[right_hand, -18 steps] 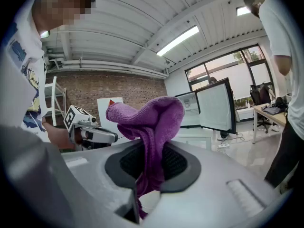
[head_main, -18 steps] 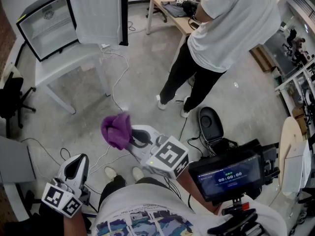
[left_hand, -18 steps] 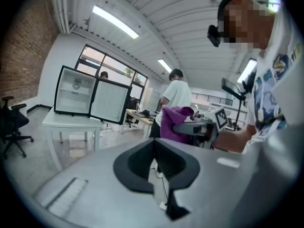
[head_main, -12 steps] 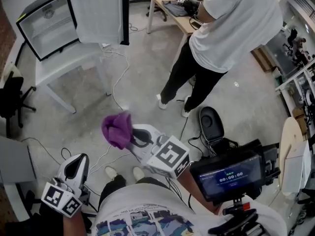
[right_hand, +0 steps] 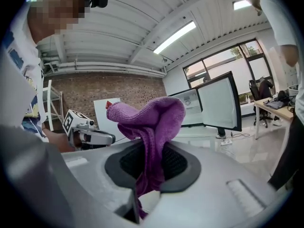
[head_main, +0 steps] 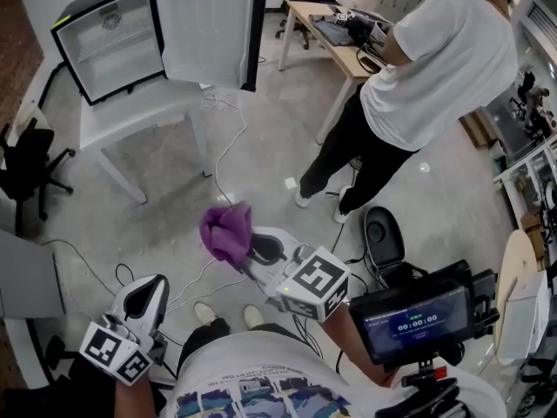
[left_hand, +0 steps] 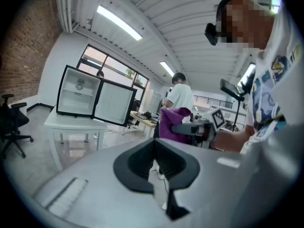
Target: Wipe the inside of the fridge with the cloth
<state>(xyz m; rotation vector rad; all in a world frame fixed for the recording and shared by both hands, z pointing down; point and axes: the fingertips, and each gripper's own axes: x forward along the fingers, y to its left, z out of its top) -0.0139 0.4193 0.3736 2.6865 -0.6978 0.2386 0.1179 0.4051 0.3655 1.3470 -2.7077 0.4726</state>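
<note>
A small black fridge (head_main: 117,37) stands open on a white table (head_main: 130,116) at the far left, its door (head_main: 204,33) swung wide. My right gripper (head_main: 246,249) is shut on a bunched purple cloth (head_main: 227,231), held over the floor well short of the fridge. In the right gripper view the cloth (right_hand: 152,120) rises from between the shut jaws of the right gripper (right_hand: 150,163), with the fridge (right_hand: 209,103) beyond. My left gripper (head_main: 141,293) hangs low at the left, shut and empty; the left gripper (left_hand: 154,161) shows nothing in its jaws.
A person in a white shirt (head_main: 435,68) stands at a wooden desk (head_main: 335,37) to the right of the fridge. Cables (head_main: 222,151) trail across the floor. A black office chair (head_main: 26,168) is at the left, a screen on a mount (head_main: 418,320) at the lower right.
The head view has shifted, so the fridge and the standing person sit lower and further right. The right gripper still holds the cloth; the left gripper has barely moved.
</note>
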